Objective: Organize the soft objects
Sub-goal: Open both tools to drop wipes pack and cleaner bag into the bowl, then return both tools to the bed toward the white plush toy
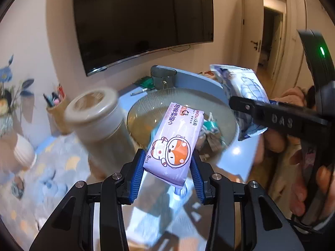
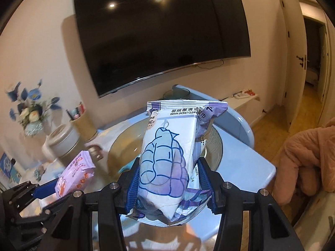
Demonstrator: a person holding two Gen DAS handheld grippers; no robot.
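A wall-mounted television (image 1: 142,21) fills the upper centre of the left wrist view, above a pale blue table (image 1: 240,152) and beside an open doorway (image 1: 272,35) at upper right. At lower centre the left gripper (image 1: 168,167) clamps a small lilac pack of wipes (image 1: 175,140) printed with a cartoon fox; its blue pads press the pack's sides, and the pack tilts up over a glass bowl (image 1: 146,104) at mid-frame. A lidded grey jar (image 1: 98,115) stands left of the bowl, blurred, with a pen holder (image 1: 56,110) and blue flowers (image 1: 8,77) at far left. From the right edge the right gripper (image 1: 251,113) reaches in, held by a hand (image 1: 301,190), carrying a larger white and purple pack (image 1: 247,96) at the bowl's right rim.

In the right wrist view the television (image 2: 159,31) again spans the top, with the doorway (image 2: 314,52) at far right and a peach fleece sleeve (image 2: 303,159) at the right edge. The right gripper (image 2: 169,182) at lower centre grips the large pack of down jacket cleaning wipes (image 2: 167,156), standing upright between its blue pads over the bowl (image 2: 125,144) and table (image 2: 251,167). At lower left the left gripper (image 2: 62,185) holds the lilac pack (image 2: 75,171), near the jar (image 2: 62,140). The flowers (image 2: 31,108) sit at far left.
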